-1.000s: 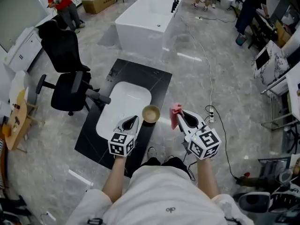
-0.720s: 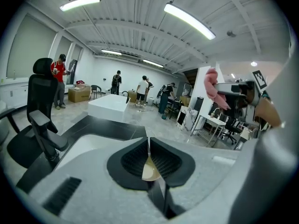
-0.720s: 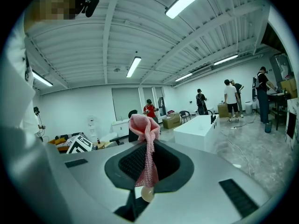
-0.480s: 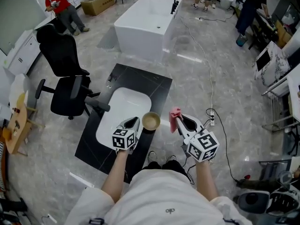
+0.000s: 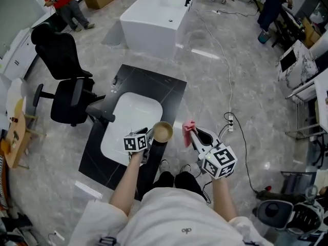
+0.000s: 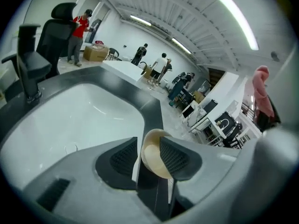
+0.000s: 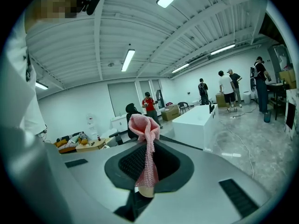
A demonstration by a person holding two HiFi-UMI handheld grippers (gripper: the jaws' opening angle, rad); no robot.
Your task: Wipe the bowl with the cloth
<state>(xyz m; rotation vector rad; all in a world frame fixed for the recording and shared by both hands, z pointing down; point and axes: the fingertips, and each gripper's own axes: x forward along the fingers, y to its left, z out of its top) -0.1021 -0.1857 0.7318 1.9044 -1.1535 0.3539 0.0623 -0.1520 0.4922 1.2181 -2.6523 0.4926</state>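
A small tan bowl sits at the near right edge of the black counter, beside the white sink basin. My left gripper is at the bowl's left. Its jaws have just been opening, and in the left gripper view the bowl has its rim between the jaws of the left gripper, with a gap showing at the left pad. My right gripper hovers right of the bowl, shut on a pink cloth. The cloth hangs bunched from the right gripper.
A black faucet stands at the basin's left. A black office chair is left of the counter and a white bathtub beyond it. A cable and power strip lie on the floor to the right. People stand far back.
The left gripper has sunk toward the counter with the bowl and rolled, and its jaws have parted. The right gripper with the cloth has dropped a little.
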